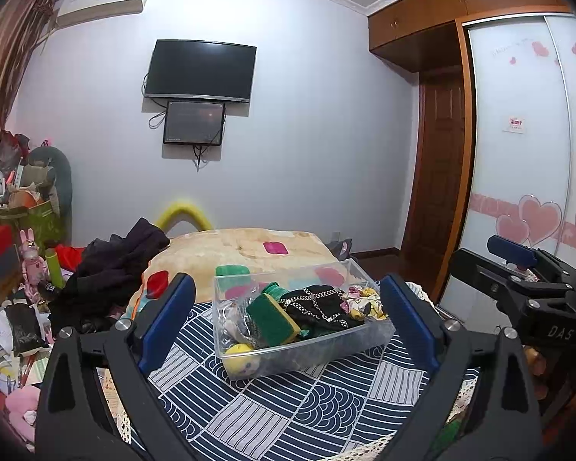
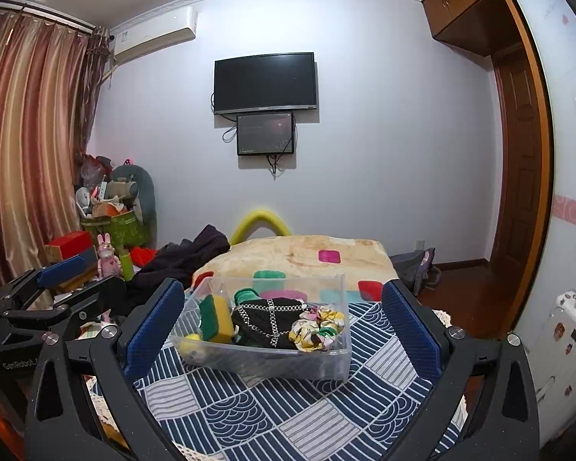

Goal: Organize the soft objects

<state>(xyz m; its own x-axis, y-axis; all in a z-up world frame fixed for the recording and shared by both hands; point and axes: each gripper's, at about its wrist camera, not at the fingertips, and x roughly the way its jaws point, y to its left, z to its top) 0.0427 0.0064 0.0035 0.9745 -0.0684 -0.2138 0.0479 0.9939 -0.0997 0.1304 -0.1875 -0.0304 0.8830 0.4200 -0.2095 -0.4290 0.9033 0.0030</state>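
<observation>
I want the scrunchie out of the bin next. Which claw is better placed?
Right, probably: the scrunchie lies at the bin's right end, nearer the open right claw; the left claw faces the sponge end.

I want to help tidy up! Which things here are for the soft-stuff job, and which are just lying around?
For the job: clear plastic bin, green-and-yellow sponge, black chain-trimmed cloth, floral fabric scrunchie, yellow soft ball.

Just lying around: dark clothes pile, pink rabbit toy, wall-mounted black television.
</observation>
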